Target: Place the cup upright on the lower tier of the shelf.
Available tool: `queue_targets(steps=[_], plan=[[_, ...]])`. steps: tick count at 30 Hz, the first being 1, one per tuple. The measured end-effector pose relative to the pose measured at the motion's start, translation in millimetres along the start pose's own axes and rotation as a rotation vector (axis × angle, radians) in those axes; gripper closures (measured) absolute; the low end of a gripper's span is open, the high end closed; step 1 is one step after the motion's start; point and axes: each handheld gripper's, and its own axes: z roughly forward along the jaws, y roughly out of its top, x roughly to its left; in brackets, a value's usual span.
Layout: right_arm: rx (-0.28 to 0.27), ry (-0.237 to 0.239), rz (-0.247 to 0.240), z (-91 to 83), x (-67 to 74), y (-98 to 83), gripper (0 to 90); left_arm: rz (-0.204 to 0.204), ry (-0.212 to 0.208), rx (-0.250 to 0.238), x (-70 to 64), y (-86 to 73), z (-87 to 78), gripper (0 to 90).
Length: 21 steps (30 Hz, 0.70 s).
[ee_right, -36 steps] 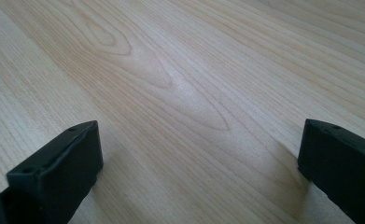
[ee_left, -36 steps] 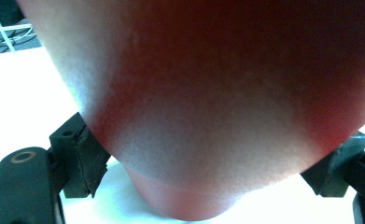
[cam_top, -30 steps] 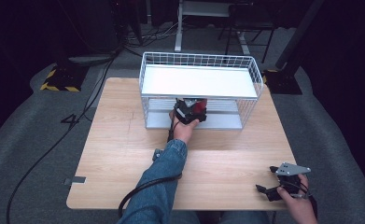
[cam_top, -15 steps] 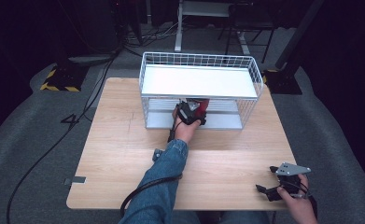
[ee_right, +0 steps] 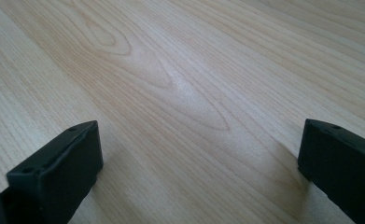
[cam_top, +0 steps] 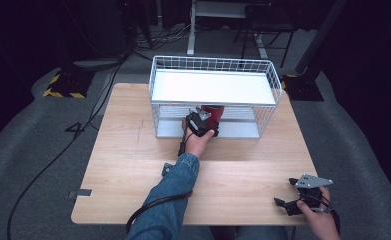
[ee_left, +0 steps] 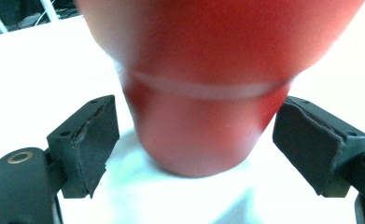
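Nearest you, your right hand (cam_top: 319,220) holds the right hand-held gripper (cam_top: 288,205) low at the front right corner of the worktop (cam_top: 128,165). Its jaws stand wide apart with bare wood grain between them, and in the right gripper view nothing sits in the gap. The grey plate (cam_top: 313,180) rides on top of it.

Your left sleeve (cam_top: 168,205), in blue denim, runs forward from the front edge across the middle of the worktop. A black cable (cam_top: 153,207) loops beside it, and a small dark clip (cam_top: 167,169) lies just beside the cuff.

Further in, your left hand (cam_top: 199,142) reaches the front of the white wire rack (cam_top: 213,65), which stands at the far side of the worktop. The left hand-held gripper (cam_top: 203,122) points into the rack's lower level, under the white upper shelf (cam_top: 213,87).

In the left gripper view, a red cup (ee_left: 203,93) stands between the 2 jaws on the white lower surface. The jaws are spread wide on either side of the cup, with a gap showing at the left pad (ee_left: 94,140) and the right pad (ee_left: 311,140) close by the cup's side; you cannot tell if that one touches. From above, the cup (cam_top: 214,111) shows just past the gripper, inside the rack's lower level near its front middle.

Beyond the worktop lies grey floor (cam_top: 33,125) with dark cables.
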Motion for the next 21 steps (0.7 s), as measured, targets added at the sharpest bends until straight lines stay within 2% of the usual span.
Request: queue_targets(steps=[5, 8, 9, 10, 11, 12, 13, 17, 19, 20, 21], plan=[[0.000, 0.000, 0.000, 0.0, 0.0, 0.0, 0.0, -0.017, 0.002, -0.015, 2.5, -2.9, -11.4, 15.5], [0.000, 0.000, 0.000, 0.0, 0.0, 0.0, 0.0, -0.032, -0.010, -0.030, 4.5, -4.6, -26.1, 15.4], [0.000, 0.000, 0.000, 0.0, 0.0, 0.0, 0.0, -0.032, -0.010, -0.030, 4.5, -4.6, -26.1, 15.4], [0.000, 0.000, 0.000, 0.0, 0.0, 0.0, 0.0, -0.025, -0.019, -0.039, 4.8, -5.5, -34.2, 15.4], [0.000, 0.000, 0.000, 0.0, 0.0, 0.0, 0.0, -0.025, -0.019, -0.039, 4.8, -5.5, -34.2, 15.4], [0.000, 0.000, 0.000, 0.0, 0.0, 0.0, 0.0, -0.029, -0.026, -0.051, 4.4, -6.1, -43.3, 15.4], [0.000, 0.000, 0.000, 0.0, 0.0, 0.0, 0.0, -0.029, -0.026, -0.051, 4.4, -6.1, -43.3, 15.4], [0.001, 0.000, 0.000, 0.0, 0.1, 0.0, 0.0, -0.038, -0.038, -0.065, 2.5, -8.2, -61.7, 15.4], [0.000, 0.000, -0.001, 0.0, 0.0, 0.0, 0.0, -0.025, -0.045, -0.065, 1.2, -9.5, -71.3, 15.4], [0.000, 0.000, -0.001, 0.0, 0.0, 0.0, 0.0, -0.011, -0.056, -0.069, 0.2, -11.2, -81.4, 15.4], [0.000, 0.000, -0.001, 0.0, 0.0, 0.0, 0.0, -0.011, -0.056, -0.069, 0.2, -11.2, -81.4, 15.4]])
